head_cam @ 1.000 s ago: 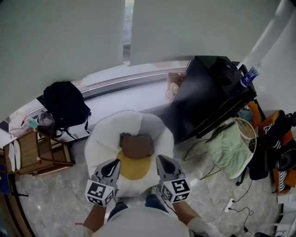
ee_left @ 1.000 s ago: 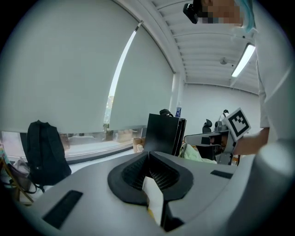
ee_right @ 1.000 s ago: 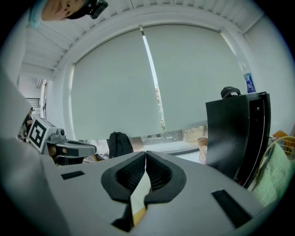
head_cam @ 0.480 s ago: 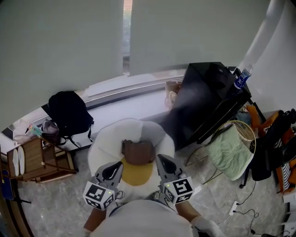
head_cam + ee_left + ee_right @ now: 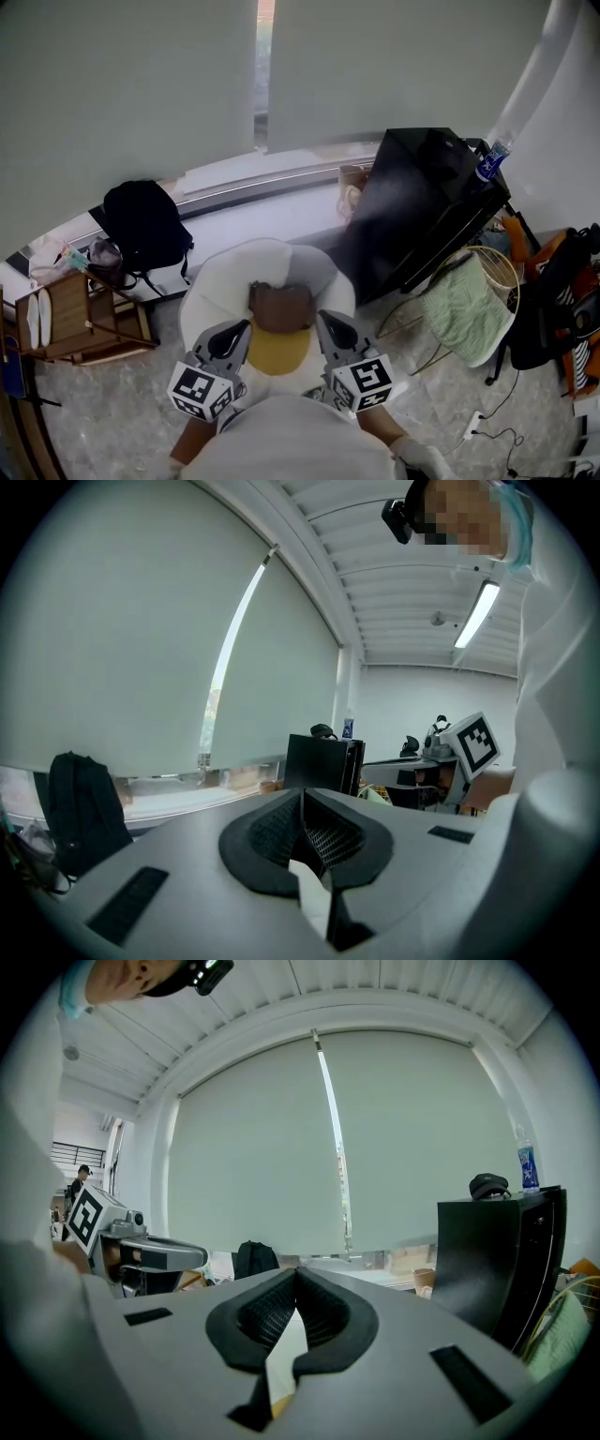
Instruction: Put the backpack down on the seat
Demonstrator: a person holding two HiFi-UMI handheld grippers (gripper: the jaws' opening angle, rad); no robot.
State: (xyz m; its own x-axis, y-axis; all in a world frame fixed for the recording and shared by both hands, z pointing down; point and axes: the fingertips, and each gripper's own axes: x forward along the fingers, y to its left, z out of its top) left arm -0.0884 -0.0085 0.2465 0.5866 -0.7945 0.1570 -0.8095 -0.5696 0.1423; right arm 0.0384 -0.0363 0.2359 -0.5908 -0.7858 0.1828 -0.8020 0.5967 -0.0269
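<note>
- Window wall at the left: the black backpack [image 5: 145,225] stands upright there, well apart from the white seat [image 5: 211,281].
- Left gripper [image 5: 232,330] and right gripper [image 5: 325,321] are both clenched, holding nothing.

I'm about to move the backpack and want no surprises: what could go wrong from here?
1. A brown bag already lies on the white seat, so the black backpack might land on it and slide off.
2. The backpack's straps dangle close to the wooden rack and could snag when it is lifted.
3. The left claw and right claw are both shut and empty, well away from the backpack; they must open first.
</note>
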